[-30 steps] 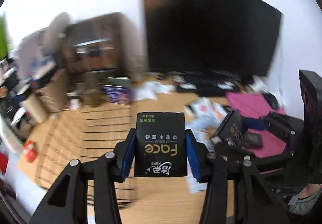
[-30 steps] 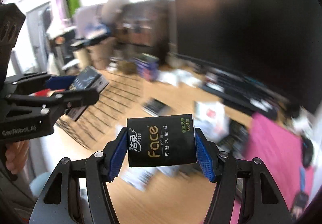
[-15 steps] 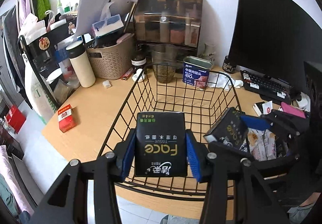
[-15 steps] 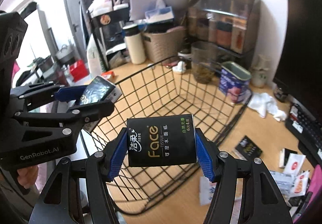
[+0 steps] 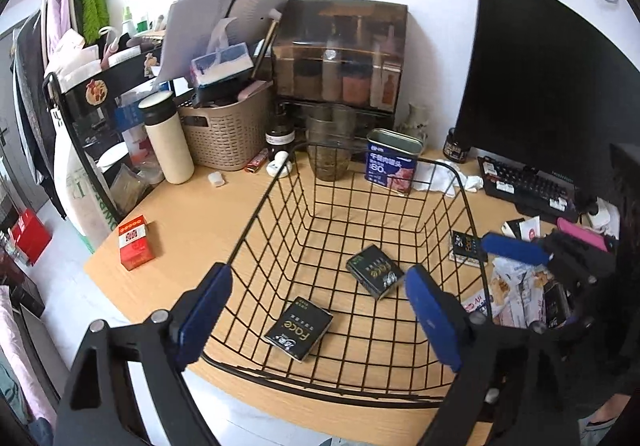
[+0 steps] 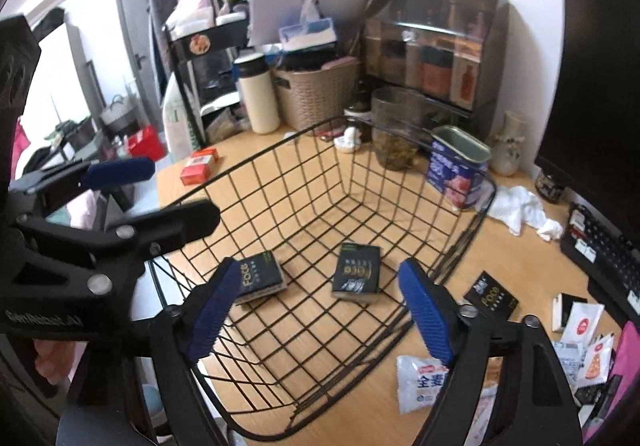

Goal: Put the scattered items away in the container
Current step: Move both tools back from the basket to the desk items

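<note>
Two Face tissue packs [image 5: 299,328] [image 5: 374,272] just dropped into wire basket [image 5: 262,205]; my left gripper [image 5: 316,320] & right gripper [image 6: 320,312] now wide apart, holding nothing. More packs outside still to fetch.

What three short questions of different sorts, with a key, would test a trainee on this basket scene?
1. True or false: both grippers hold a pack.
2. How many black tissue packs lie in the wire basket?
3. The third black pack lies: A) in the basket B) on the desk beside the basket C) in the beige basket.

Key:
1. False: the left gripper and right gripper are open and hold nothing.
2. Two: one pack and another.
3. B.
</note>
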`<state>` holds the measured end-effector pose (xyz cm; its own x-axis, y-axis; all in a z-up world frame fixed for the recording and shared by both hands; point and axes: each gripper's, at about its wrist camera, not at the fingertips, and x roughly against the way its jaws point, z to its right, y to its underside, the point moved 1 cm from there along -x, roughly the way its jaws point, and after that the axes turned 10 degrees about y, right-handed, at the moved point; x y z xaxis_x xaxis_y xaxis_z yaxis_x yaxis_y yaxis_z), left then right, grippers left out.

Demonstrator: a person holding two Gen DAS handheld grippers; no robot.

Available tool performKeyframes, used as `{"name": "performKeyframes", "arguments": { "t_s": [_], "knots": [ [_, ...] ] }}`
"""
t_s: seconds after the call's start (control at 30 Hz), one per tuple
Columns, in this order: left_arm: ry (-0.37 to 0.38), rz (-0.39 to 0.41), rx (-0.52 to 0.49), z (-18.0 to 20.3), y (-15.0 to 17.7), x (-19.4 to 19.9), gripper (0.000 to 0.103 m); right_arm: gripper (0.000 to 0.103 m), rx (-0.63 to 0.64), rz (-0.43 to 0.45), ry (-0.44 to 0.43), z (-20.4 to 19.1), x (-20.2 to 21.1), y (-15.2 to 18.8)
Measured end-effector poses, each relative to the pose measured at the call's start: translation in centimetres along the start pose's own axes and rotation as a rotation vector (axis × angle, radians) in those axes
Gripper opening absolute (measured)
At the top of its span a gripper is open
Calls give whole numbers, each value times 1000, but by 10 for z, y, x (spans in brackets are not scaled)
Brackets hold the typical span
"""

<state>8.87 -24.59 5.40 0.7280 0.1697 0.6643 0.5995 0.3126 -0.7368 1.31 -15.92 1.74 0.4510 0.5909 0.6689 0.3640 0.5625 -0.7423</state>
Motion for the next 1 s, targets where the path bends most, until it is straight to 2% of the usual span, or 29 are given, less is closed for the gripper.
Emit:
{"name": "performKeyframes", "arguments": {
  "t_s": [0.1, 0.3, 0.5, 0.7, 0.8, 1.0],
  "knots": [
    [28, -2, -2, 6, 0, 1, 89, 91, -7, 22, 16, 7, 10, 3],
    [35, 6, -20, 16, 0, 6, 89, 96, -33, 24, 2, 21, 21, 8],
    [59, 17, -43, 32, 1, 10, 89, 97, -84, 32, -43, 41, 39, 20],
    [80, 14, -122, 74, 2, 8, 89, 97, -142, 43, -54, 78, 65, 46],
    [127, -3, -157, 102, 3, 1, 89, 97, -172, 31, -16, 99, 76, 64],
    [199, -58, -245, 166, 15, -26, 89, 97, -227, 14, 132, 152, 104, 109]
  ]
}}
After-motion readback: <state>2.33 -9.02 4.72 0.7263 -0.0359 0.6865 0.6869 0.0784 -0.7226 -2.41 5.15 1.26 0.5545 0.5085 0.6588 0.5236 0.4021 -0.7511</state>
